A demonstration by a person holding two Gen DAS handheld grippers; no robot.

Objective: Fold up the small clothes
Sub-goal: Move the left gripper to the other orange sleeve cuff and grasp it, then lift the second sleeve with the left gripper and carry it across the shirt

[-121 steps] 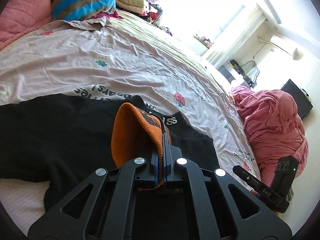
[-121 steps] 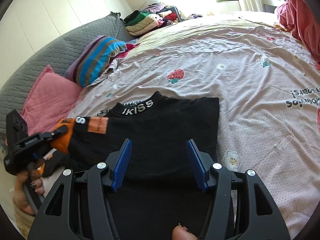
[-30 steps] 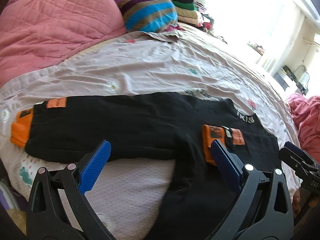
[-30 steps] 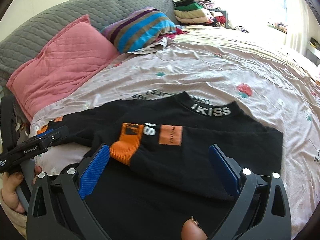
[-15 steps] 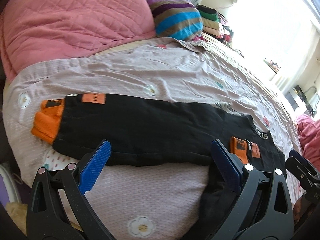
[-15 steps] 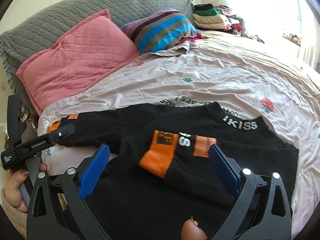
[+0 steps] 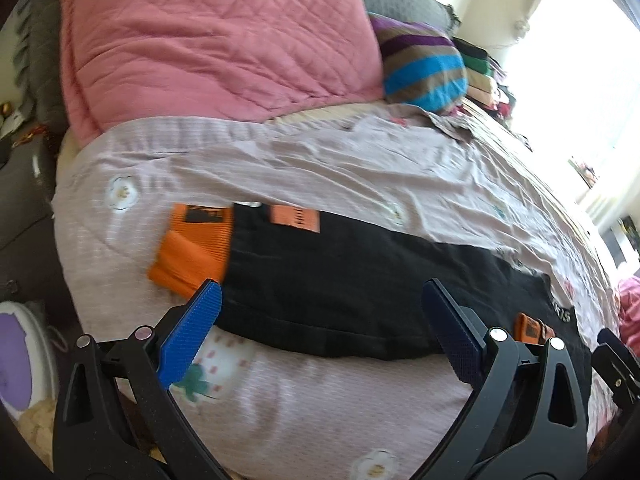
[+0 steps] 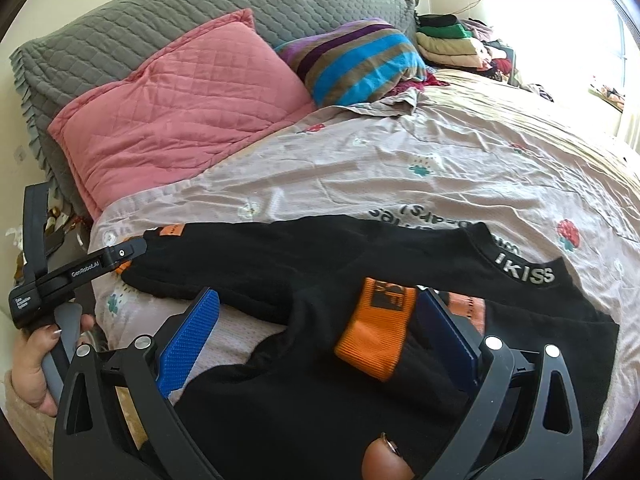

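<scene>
Blue ribbed pads on both tools. Left gripper (image 7: 320, 316) has its fingers spread wide, pinching nothing; left pad (image 7: 188, 334) sits lower left of frame, right pad (image 7: 450, 330) lower right. Between them lies the outstretched sleeve of the black sweater (image 7: 360, 280), running from centre left down to the right edge. Its orange cuff (image 7: 192, 248) lies flat just above the left pad, an orange patch (image 7: 295, 219) beside it on the sleeve.

Right gripper (image 8: 316, 336) is also spread wide, nothing pinched. Left pad (image 8: 188, 342) is over the bedsheet (image 8: 360, 168) at the sweater's edge; right pad (image 8: 448, 336) is over the black fabric. Second orange cuff (image 8: 376, 330) lies folded across the sweater body, between the pads and nearer the right one. Collar lettering "IKISS" (image 8: 524, 270) is right of centre.

In the right wrist view the left gripper (image 8: 120, 254) shows at the left edge, its tip at the far cuff, held by the left hand (image 8: 34, 368) in the lower left corner. Contact there I can't tell. A fingertip (image 8: 386, 460) pokes up at bottom centre.

Further out: pink pillow (image 8: 180, 108) upper left, striped pillow (image 8: 356, 60) top centre, grey quilted headboard (image 8: 160, 24) behind them, stack of folded clothes (image 8: 448, 40) upper right.
</scene>
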